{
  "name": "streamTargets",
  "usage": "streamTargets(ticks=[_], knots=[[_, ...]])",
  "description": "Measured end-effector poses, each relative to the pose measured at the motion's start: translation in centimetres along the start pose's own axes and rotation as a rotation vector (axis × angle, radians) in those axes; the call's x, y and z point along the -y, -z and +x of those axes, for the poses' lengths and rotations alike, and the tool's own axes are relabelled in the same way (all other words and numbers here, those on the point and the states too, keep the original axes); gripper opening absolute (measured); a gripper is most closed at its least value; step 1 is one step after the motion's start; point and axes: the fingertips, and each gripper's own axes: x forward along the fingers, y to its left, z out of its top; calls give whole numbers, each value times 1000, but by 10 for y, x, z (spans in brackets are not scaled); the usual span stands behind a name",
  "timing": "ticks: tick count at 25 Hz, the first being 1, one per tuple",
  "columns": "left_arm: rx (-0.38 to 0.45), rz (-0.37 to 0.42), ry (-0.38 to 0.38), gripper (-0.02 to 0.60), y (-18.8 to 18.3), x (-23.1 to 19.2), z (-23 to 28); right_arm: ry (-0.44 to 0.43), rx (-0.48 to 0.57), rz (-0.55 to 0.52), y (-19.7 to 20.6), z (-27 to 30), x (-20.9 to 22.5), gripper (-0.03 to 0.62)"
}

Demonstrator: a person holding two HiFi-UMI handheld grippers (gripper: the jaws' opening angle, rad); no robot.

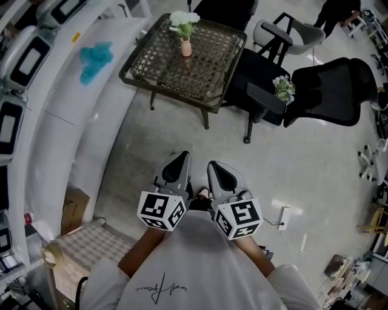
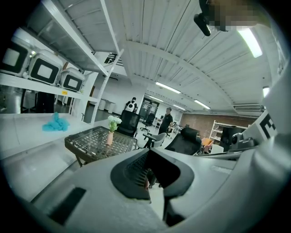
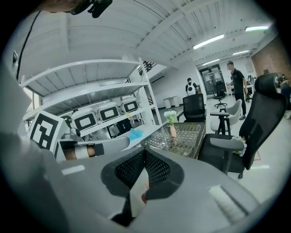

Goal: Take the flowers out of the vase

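White flowers (image 1: 183,18) in pink vase (image 1: 186,47) on mesh table (image 1: 159,63), left gripper (image 1: 183,158) and right gripper (image 1: 213,167) jaws closed, empty

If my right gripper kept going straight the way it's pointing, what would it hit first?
Most likely the table, near its front corner. Only floor lies ahead of the right gripper before that, though depth is unclear.
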Motion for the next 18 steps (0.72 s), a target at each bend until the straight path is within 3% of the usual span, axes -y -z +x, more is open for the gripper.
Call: streamTargets(ticks=[18], knots=[[22,24,119,5,-84,-108,91,58,6,-37,-74,156,-4,8]])
